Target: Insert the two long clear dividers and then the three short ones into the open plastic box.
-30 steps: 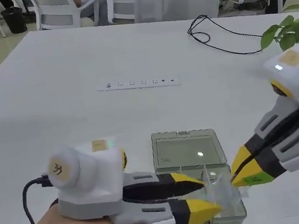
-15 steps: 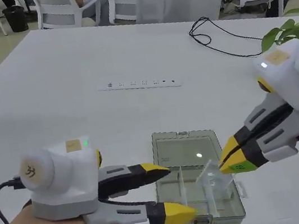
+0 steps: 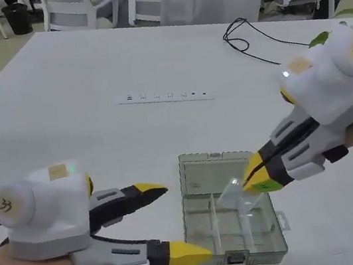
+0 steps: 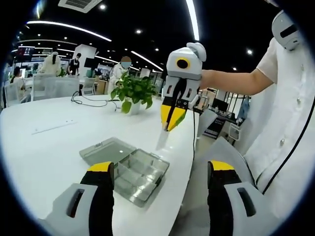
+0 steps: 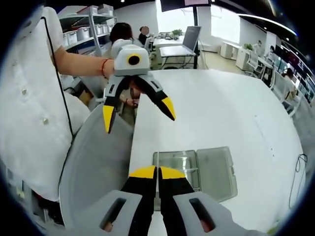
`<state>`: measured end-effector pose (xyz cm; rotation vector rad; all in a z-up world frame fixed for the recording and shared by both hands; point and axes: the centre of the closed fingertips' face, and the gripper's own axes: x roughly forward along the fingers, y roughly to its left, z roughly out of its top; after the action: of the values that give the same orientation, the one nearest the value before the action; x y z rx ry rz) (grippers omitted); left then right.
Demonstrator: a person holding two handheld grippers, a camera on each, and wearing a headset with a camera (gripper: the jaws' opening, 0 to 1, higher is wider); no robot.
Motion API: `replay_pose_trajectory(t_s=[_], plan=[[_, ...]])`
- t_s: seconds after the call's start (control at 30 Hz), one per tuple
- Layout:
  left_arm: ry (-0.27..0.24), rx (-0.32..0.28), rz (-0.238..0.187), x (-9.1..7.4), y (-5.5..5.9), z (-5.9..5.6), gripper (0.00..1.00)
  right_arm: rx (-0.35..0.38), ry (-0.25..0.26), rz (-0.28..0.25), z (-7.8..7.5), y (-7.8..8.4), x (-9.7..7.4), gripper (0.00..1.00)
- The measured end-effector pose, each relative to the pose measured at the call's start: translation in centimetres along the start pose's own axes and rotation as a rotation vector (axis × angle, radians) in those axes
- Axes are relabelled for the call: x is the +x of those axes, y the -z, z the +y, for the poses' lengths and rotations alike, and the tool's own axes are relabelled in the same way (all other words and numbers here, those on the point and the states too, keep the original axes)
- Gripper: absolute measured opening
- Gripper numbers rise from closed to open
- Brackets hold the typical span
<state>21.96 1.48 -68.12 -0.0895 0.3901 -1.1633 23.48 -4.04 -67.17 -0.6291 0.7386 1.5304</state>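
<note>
Right tongs (image 3: 252, 178): pinching a clear divider (image 3: 230, 196), now lifted over the box (image 3: 203, 236) at 6 o'clock.
Left tongs (image 3: 185, 220): wide, backed off to the box's 9 o'clock.
Meaning: box looks clear for slotting.

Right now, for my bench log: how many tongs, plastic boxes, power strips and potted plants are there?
Tongs: 2 (left tongs, right tongs)
Plastic box: 1
Power strip: 1
Potted plant: 1
Total: 5
</note>
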Motion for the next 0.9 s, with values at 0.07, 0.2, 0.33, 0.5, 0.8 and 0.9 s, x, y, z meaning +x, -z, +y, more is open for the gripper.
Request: replay_pose_trajectory(t_s=[0.07,0.2,0.33,0.5,0.8,0.9], plan=[[-0.004,-0.007,0.004,-0.2,0.1,0.1,0.8,-0.006,0.004,0.007,-0.2,0.1,0.1,0.03],[-0.017,-0.002,0.007,-0.5,0.2,0.4,0.84,-0.007,0.008,0.012,-0.5,0.1,0.2,0.03],[-0.026,-0.003,0.009,-0.8,0.3,0.5,0.87,-0.011,0.013,0.02,-0.7,0.1,0.4,0.03],[-0.034,-0.006,0.013,-1.3,0.7,0.6,0.9,-0.013,0.014,0.028,-1.3,0.3,0.7,0.03],[-0.025,0.005,0.03,-1.2,1.2,0.5,0.99,-0.008,0.03,0.037,-2.6,0.5,1.3,0.03],[-0.019,0.02,0.043,-1.0,1.4,0.5,1.0,-0.009,0.034,0.044,-3.1,0.6,1.6,0.03]])
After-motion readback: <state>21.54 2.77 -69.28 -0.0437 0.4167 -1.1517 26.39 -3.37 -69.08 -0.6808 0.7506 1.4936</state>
